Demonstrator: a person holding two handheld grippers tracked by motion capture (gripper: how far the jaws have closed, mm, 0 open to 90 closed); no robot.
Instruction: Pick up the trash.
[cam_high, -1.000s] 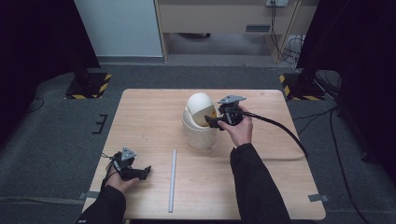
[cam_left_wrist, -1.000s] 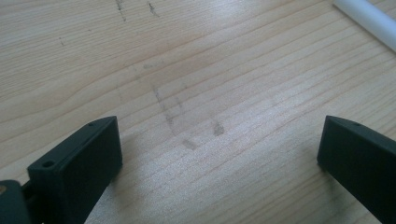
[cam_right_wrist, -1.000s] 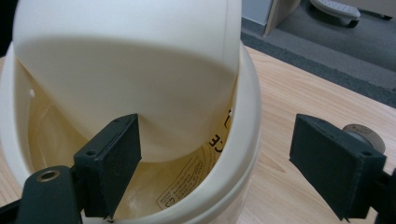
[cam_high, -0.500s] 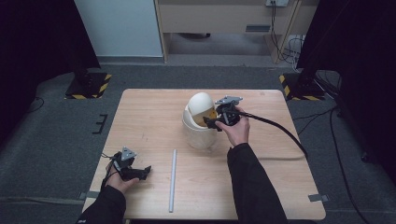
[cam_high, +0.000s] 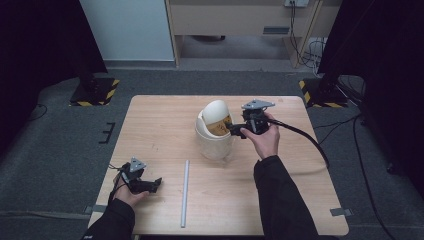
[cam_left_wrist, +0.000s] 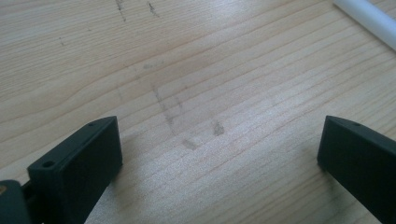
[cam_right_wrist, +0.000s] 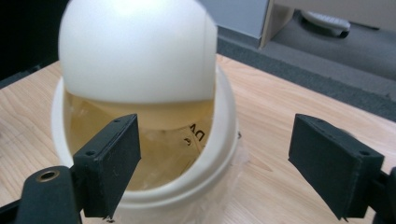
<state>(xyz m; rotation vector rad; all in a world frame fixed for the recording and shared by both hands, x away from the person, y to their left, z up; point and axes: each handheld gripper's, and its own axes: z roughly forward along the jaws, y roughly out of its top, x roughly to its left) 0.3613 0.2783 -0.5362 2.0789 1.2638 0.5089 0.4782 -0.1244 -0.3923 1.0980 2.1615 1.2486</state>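
A small white bin (cam_high: 215, 147) with a domed swing lid (cam_high: 216, 111) stands mid-table, and something yellowish (cam_high: 220, 128) shows through its opening. My right gripper (cam_high: 234, 131) hovers at the bin's right side, level with that opening. Its jaws are open, have just opened a touch further, and press on nothing. In the right gripper view the dome (cam_right_wrist: 135, 46) and bin rim (cam_right_wrist: 226, 154) are close ahead of my right gripper (cam_right_wrist: 215, 154). My left gripper (cam_high: 156, 184) rests open on the table near the front left; in its own view my left gripper (cam_left_wrist: 219, 149) frames bare wood.
A thin white rod (cam_high: 185, 192) lies lengthwise on the wooden table (cam_high: 300, 200), right of the left gripper; its end (cam_left_wrist: 369, 21) shows in the left gripper view. The right gripper's cable (cam_high: 305, 137) trails off to the right.
The right hand and its gripper have shifted slightly up and to the right beside the bin. The left hand has stayed put.
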